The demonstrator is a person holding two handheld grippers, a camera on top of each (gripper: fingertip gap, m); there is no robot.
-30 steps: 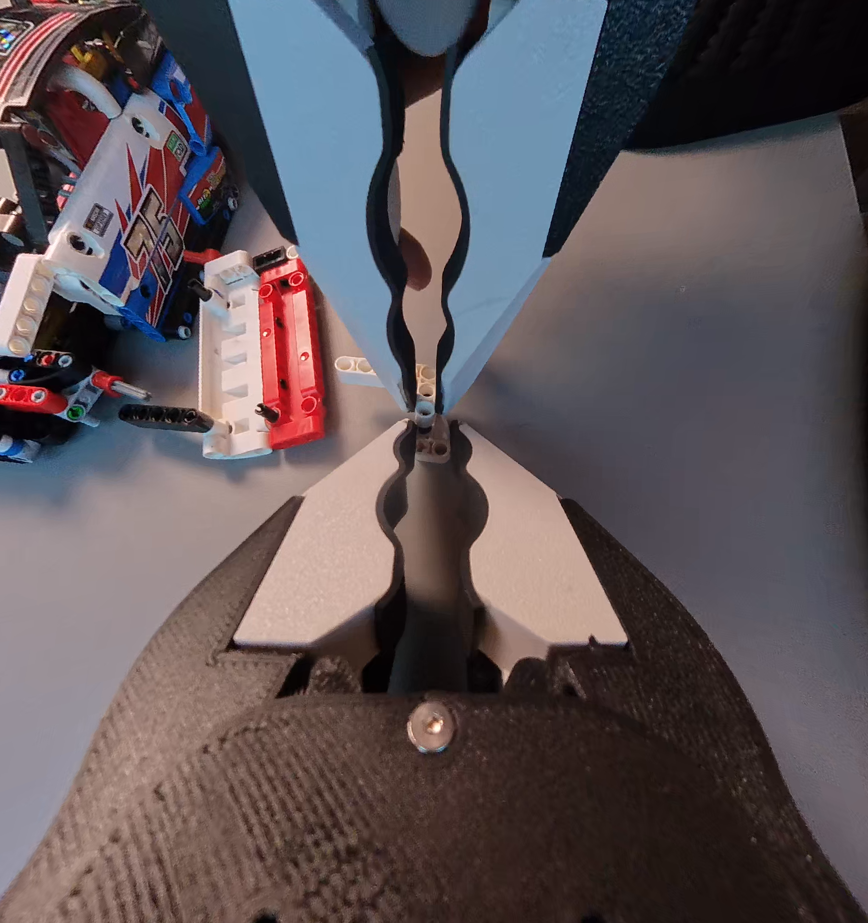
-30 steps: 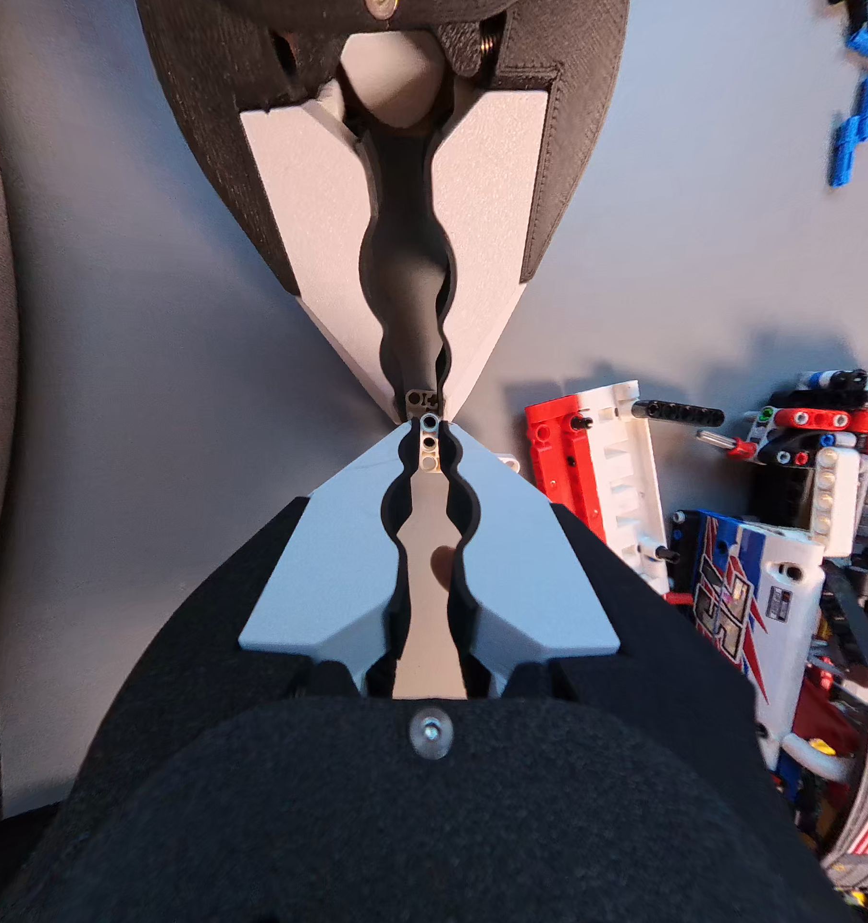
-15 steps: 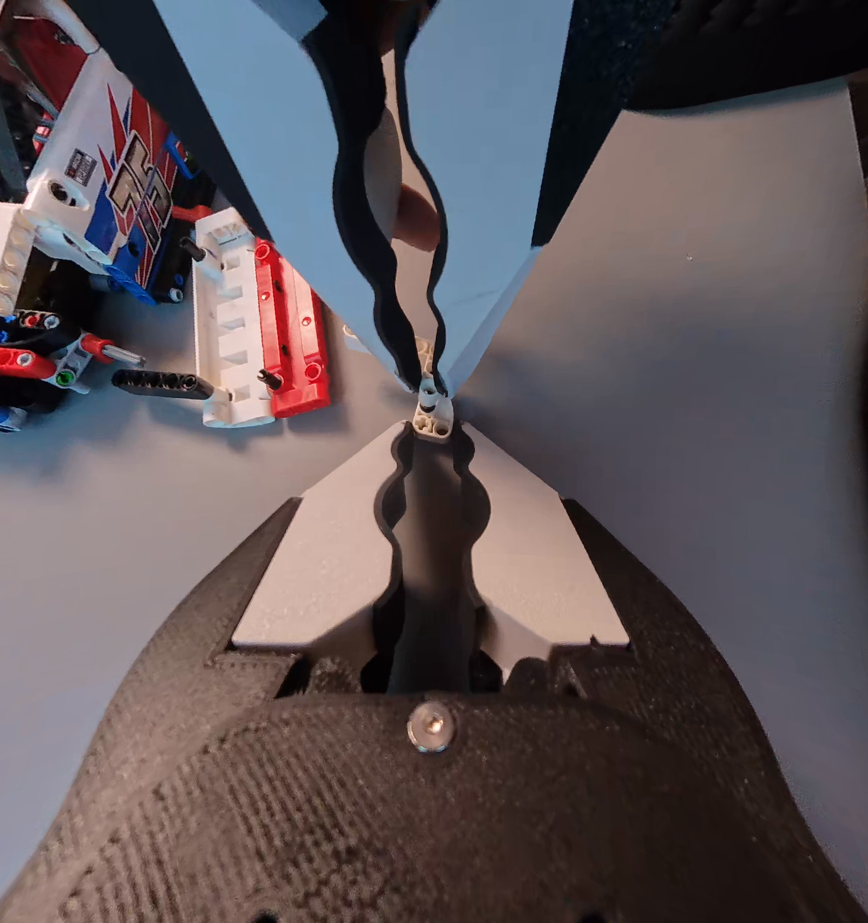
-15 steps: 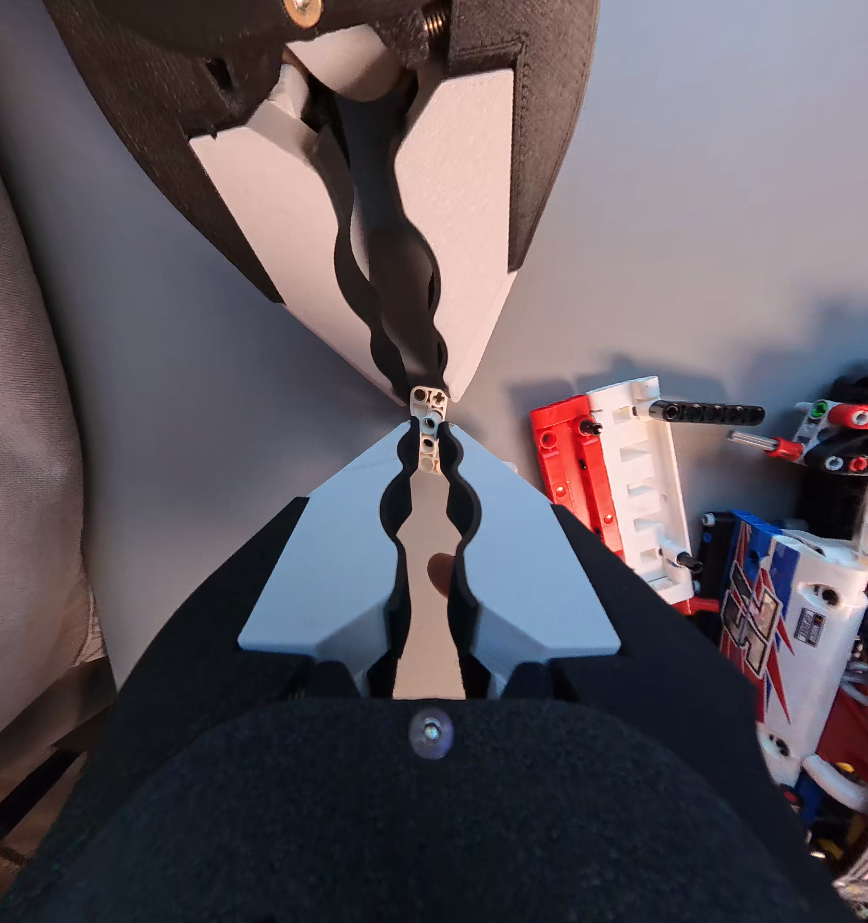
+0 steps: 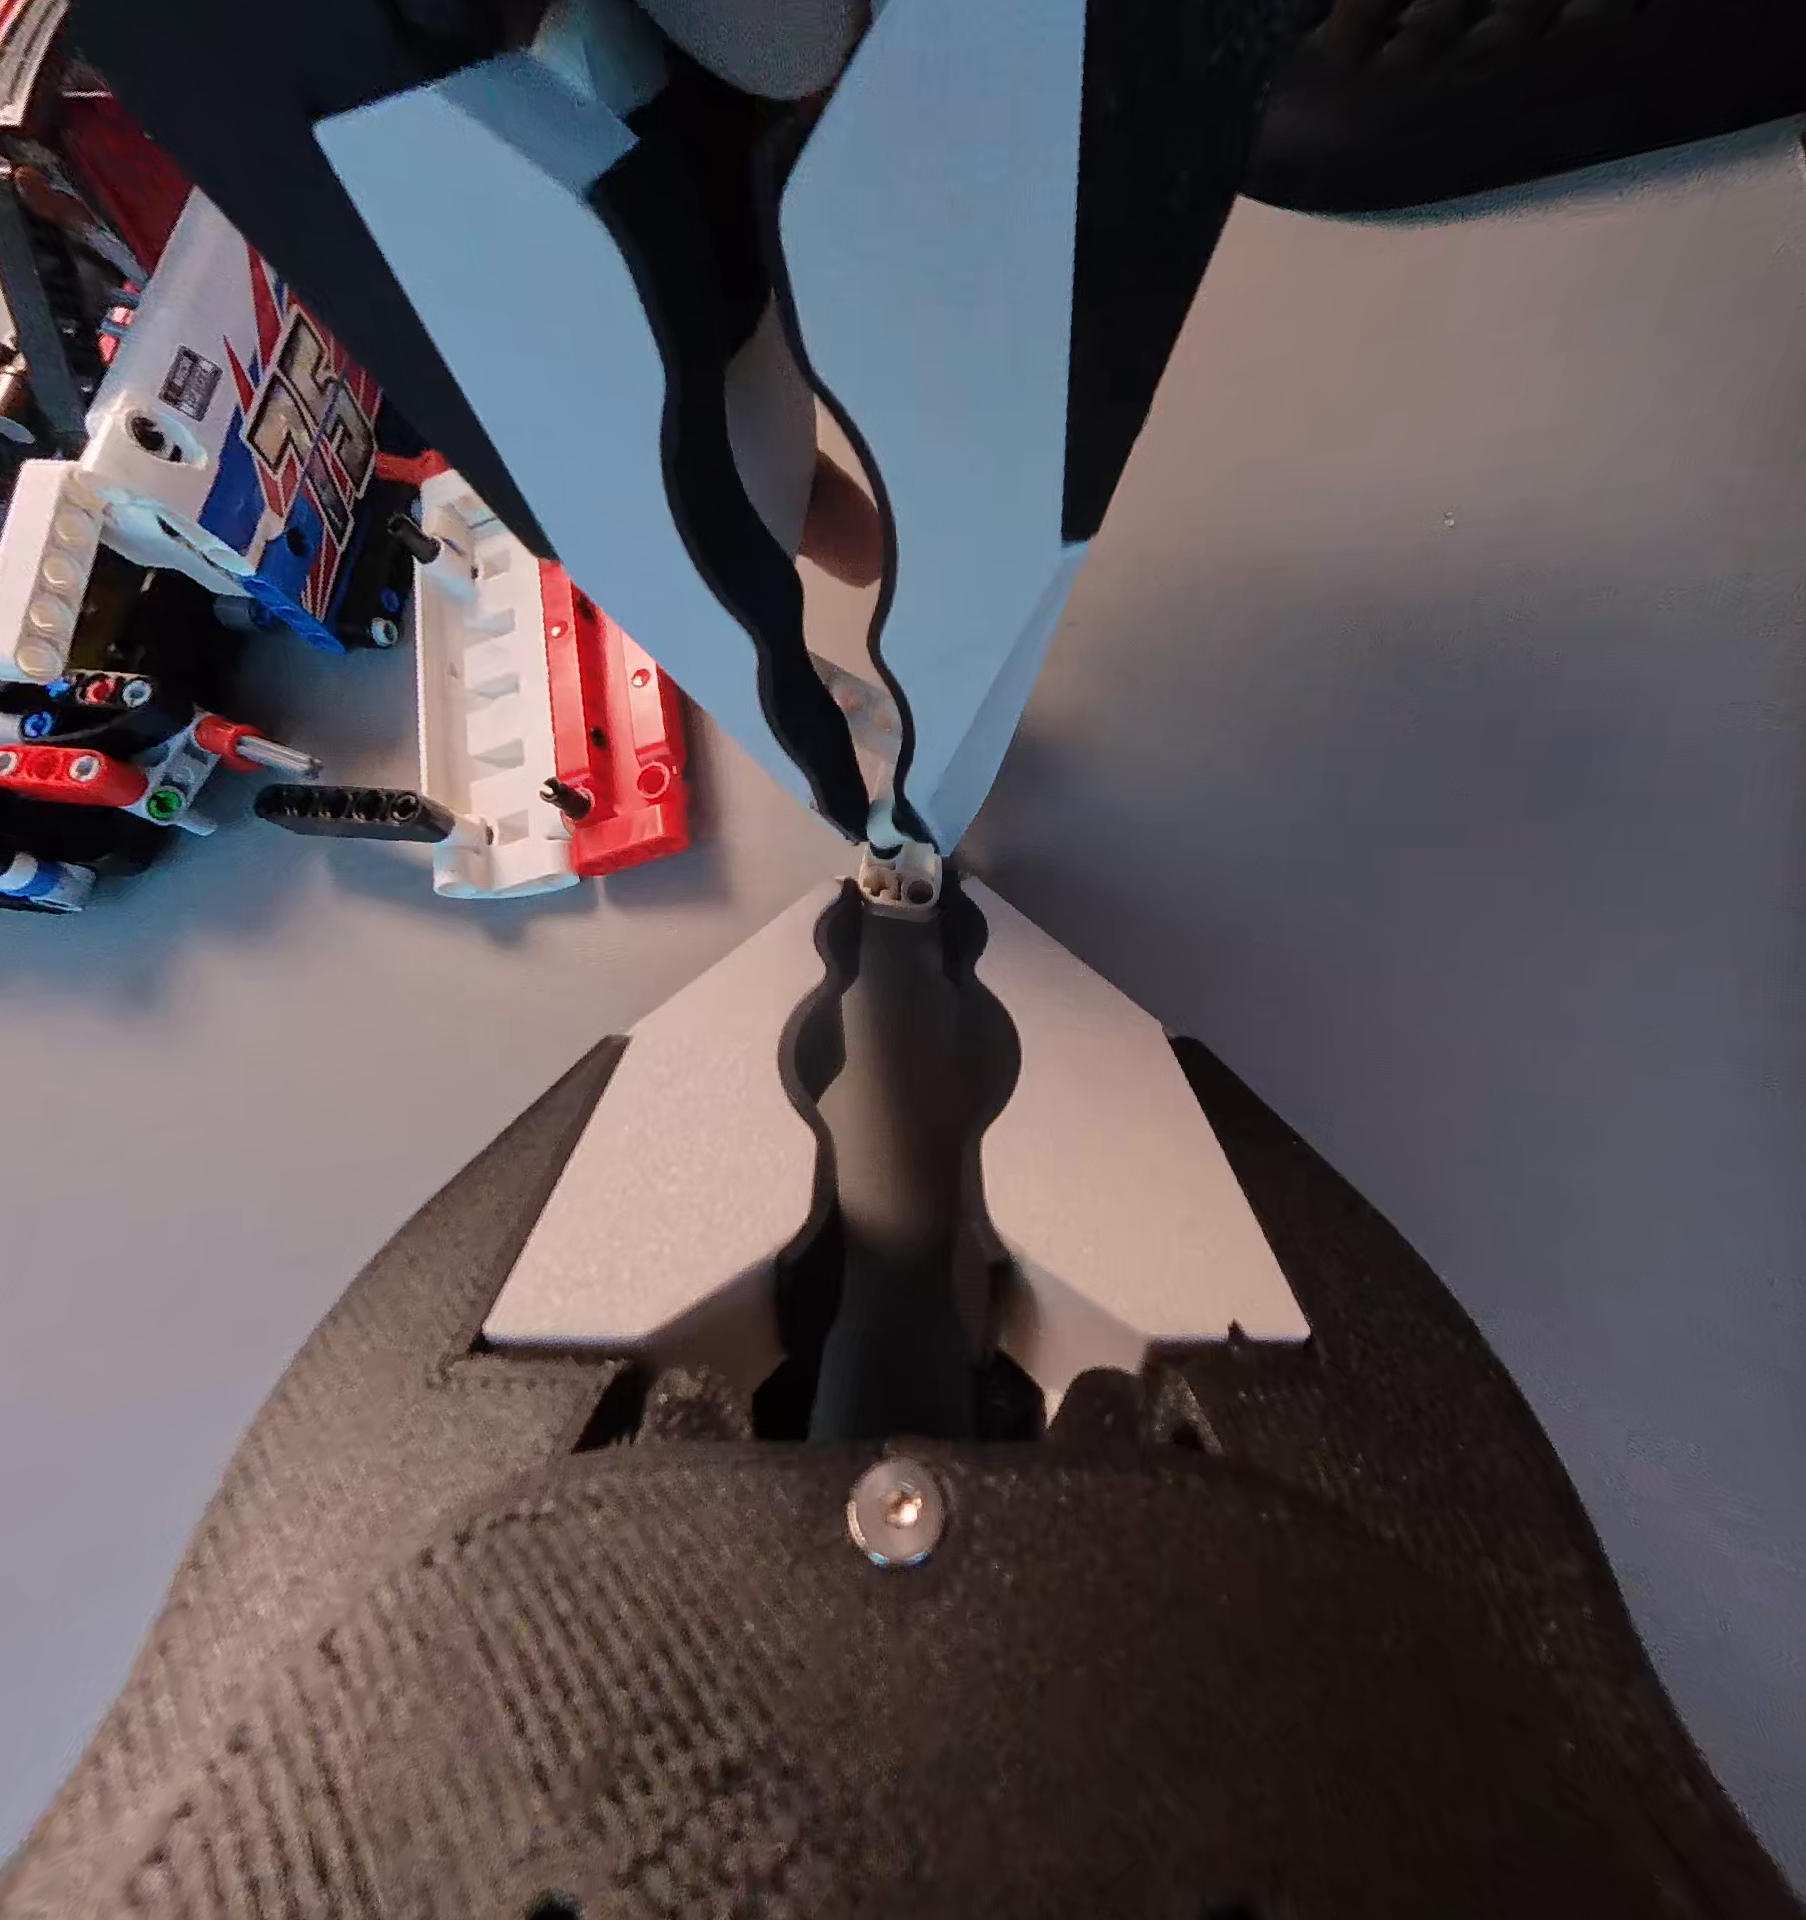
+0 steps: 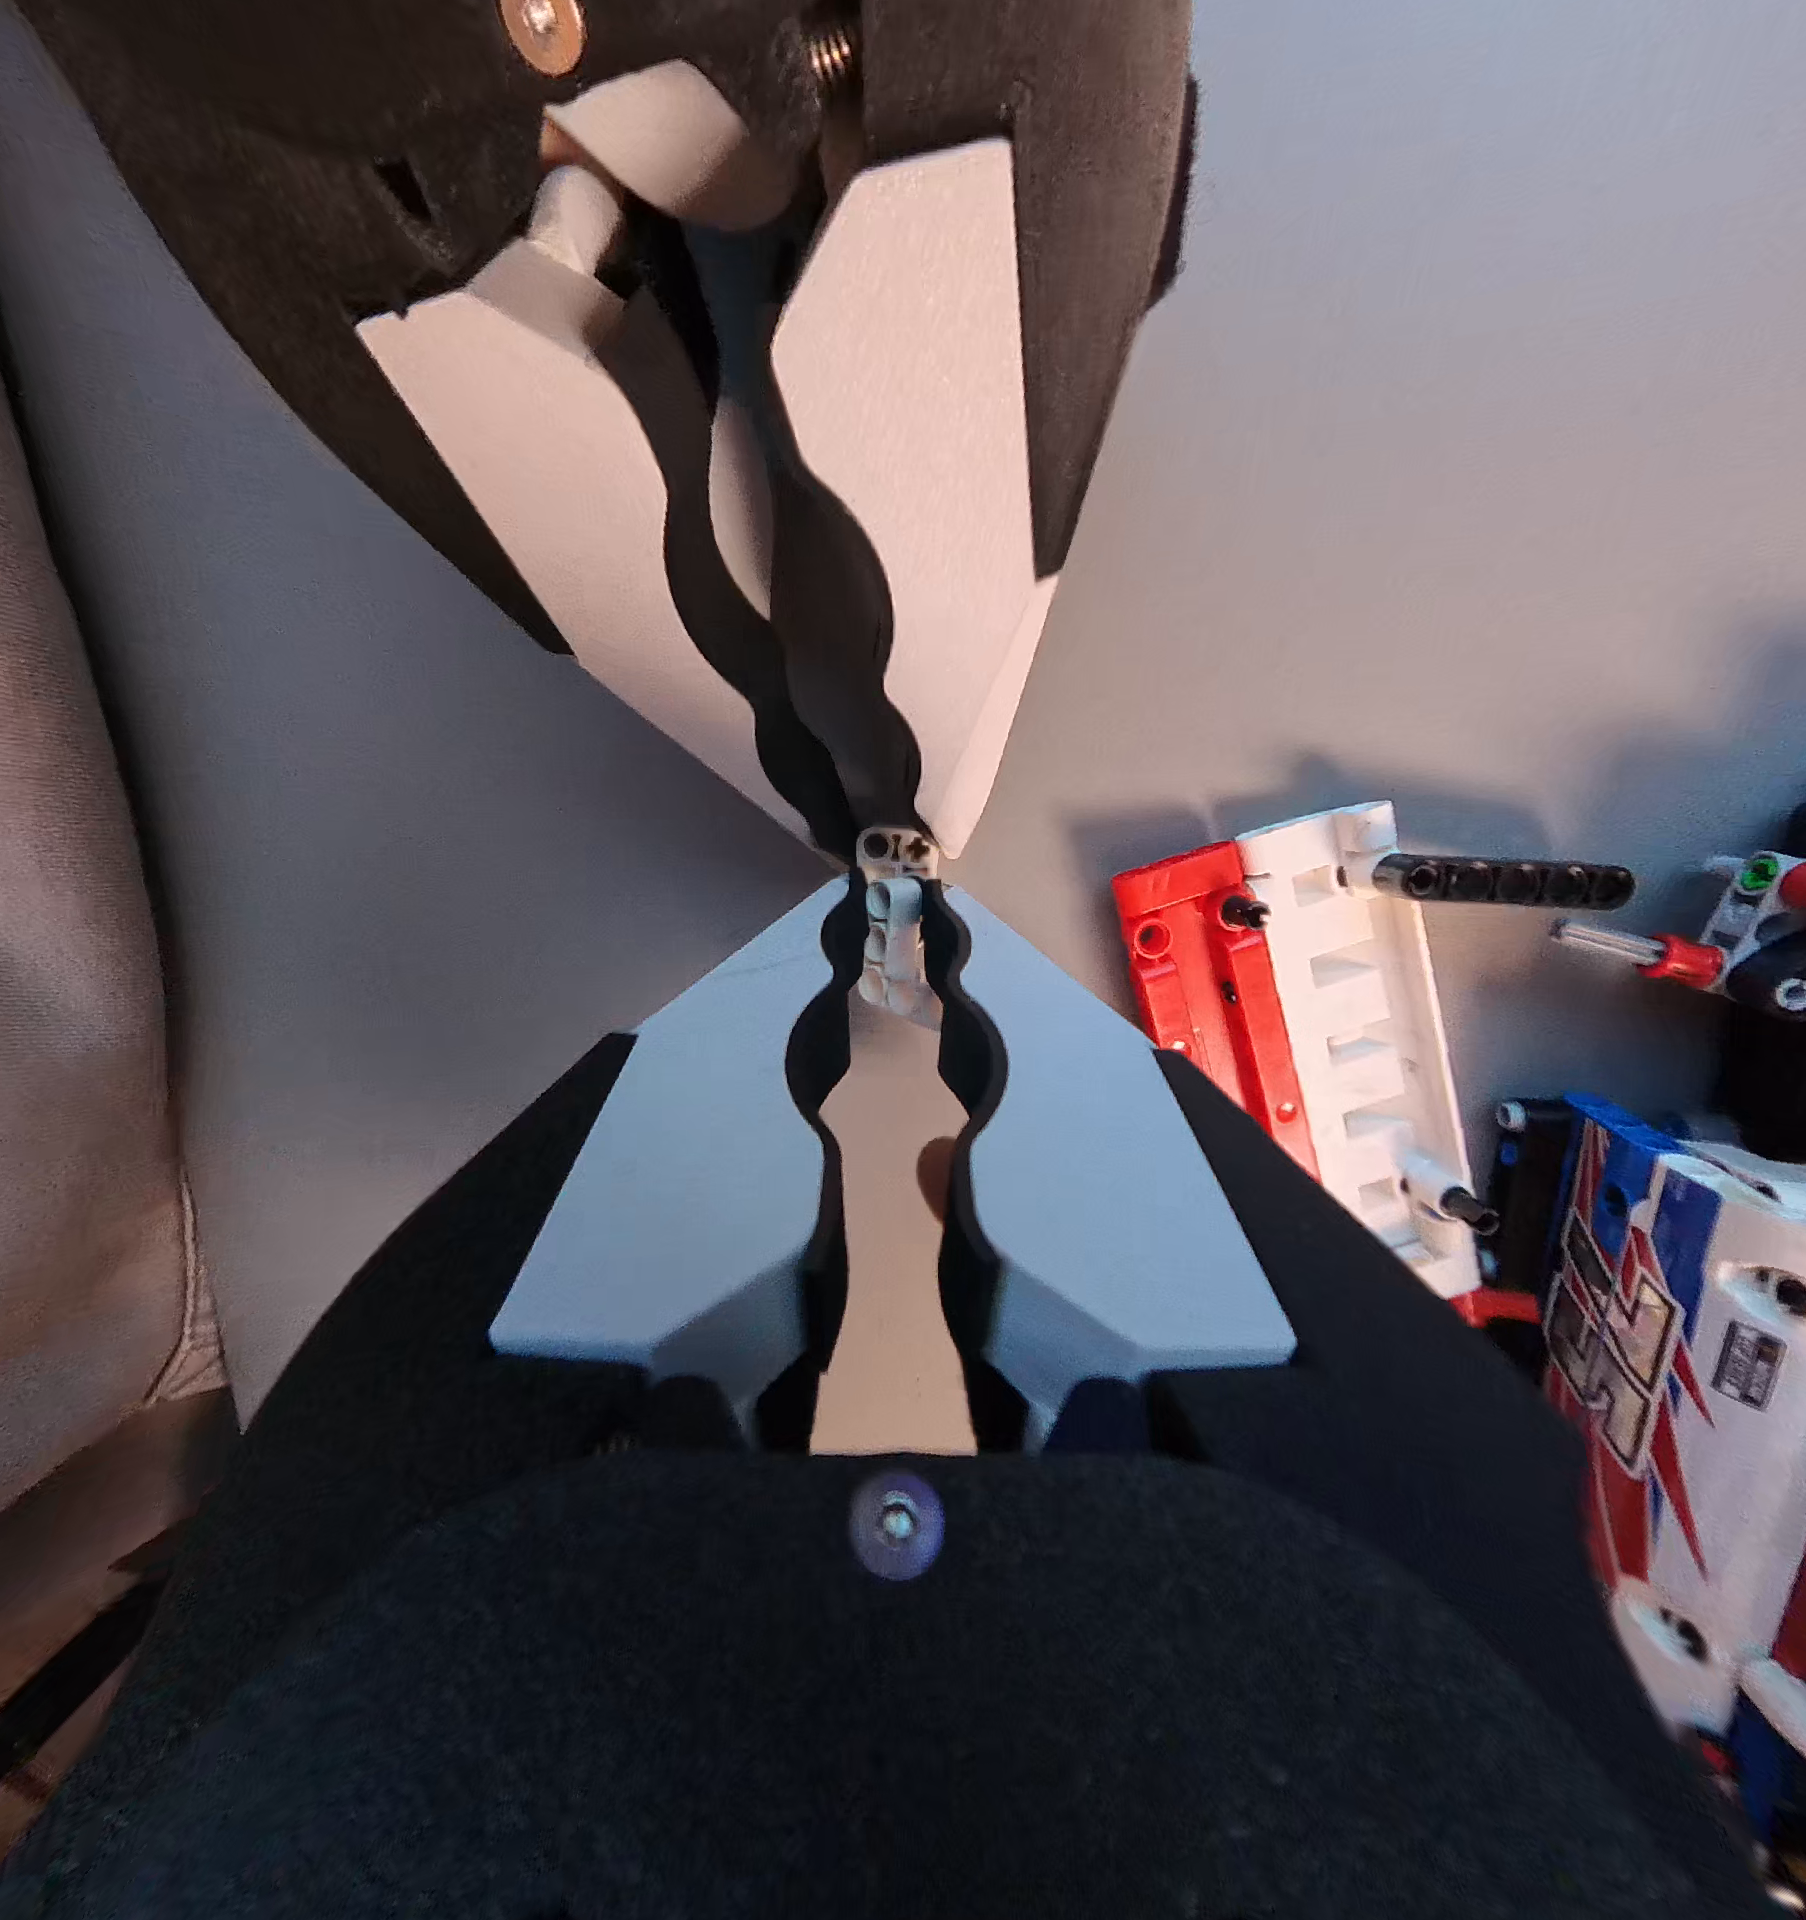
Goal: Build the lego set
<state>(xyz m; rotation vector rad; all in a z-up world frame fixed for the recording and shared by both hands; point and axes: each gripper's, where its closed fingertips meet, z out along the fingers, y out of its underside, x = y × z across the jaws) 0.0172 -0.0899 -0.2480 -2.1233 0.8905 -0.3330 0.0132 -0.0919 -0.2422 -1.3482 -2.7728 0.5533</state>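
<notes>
My left gripper [image 5: 901, 902] is shut on a small light grey connector [image 5: 904, 885] with a cross hole and a round hole. My right gripper [image 6: 894, 902] is shut on a short light grey beam [image 6: 894, 961] with round holes. The two grippers meet tip to tip above the grey table [image 5: 1450, 831]. The connector [image 6: 897, 847] touches the end of the beam [image 5: 863, 707]. In each wrist view the other gripper comes down from the top, tilted to the left. How the two pieces are joined is hidden by the fingertips.
A red and white panel assembly [image 5: 556, 727] lies on the table beside a black beam [image 5: 353, 805]. A partly built race car model [image 5: 151, 468] stands past it; it also shows in the right wrist view [image 6: 1709, 1351]. Grey fabric [image 6: 37, 935] borders the table. Less than 4 cm separates the two grippers' tips.
Both grippers have rolled and tilted against each other while staying tip to tip. The connector has turned so that its two holes lie side by side. Both stay shut.
</notes>
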